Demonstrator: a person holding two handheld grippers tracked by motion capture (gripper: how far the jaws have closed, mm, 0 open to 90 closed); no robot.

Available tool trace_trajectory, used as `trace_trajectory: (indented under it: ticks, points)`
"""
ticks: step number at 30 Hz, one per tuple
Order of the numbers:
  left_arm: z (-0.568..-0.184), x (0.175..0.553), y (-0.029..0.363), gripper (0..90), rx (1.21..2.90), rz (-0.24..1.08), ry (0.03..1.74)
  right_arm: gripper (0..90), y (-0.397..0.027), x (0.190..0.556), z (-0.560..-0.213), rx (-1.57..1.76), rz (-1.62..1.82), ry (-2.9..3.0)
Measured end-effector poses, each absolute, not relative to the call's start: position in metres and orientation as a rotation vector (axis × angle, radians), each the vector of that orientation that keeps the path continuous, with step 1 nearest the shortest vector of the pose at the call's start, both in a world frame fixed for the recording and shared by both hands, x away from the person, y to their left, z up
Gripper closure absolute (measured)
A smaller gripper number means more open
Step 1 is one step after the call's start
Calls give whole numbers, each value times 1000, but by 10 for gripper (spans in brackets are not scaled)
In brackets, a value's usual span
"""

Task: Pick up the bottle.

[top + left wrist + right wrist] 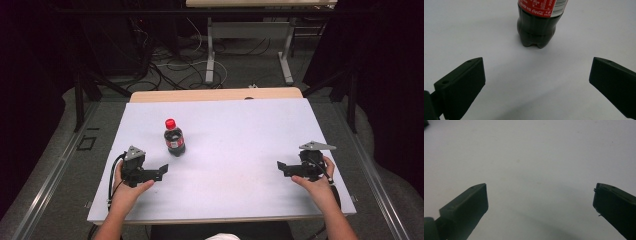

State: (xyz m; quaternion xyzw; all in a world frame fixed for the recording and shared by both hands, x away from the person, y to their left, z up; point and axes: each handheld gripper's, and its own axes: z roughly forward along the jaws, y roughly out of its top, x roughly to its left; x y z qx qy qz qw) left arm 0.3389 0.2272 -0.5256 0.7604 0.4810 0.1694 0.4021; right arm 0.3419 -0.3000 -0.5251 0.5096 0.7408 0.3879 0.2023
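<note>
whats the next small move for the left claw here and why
Probably ease the left claw forward toward the cola bottle. The bottle stands upright just ahead of it, centred between the wide-open jaws but not yet between them, and nothing is held.

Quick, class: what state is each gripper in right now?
Left gripper: open, holding nothing; cola bottle stands ahead of it.
Right gripper: open, holding nothing.
</note>
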Motion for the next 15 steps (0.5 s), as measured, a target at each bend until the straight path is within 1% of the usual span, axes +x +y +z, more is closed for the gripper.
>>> trace_trajectory:
  ticks: [5,8,15]
  points:
    - [-515,337,228,8,1916,434,1205,0,-298,331,-514,1379,1064,2075]
    - [-507,339,227,13,1919,437,1193,0,-296,331,-513,1365,1059,2069]
    - [-493,360,218,53,1906,449,1175,0,-291,333,-516,1359,1051,2079]
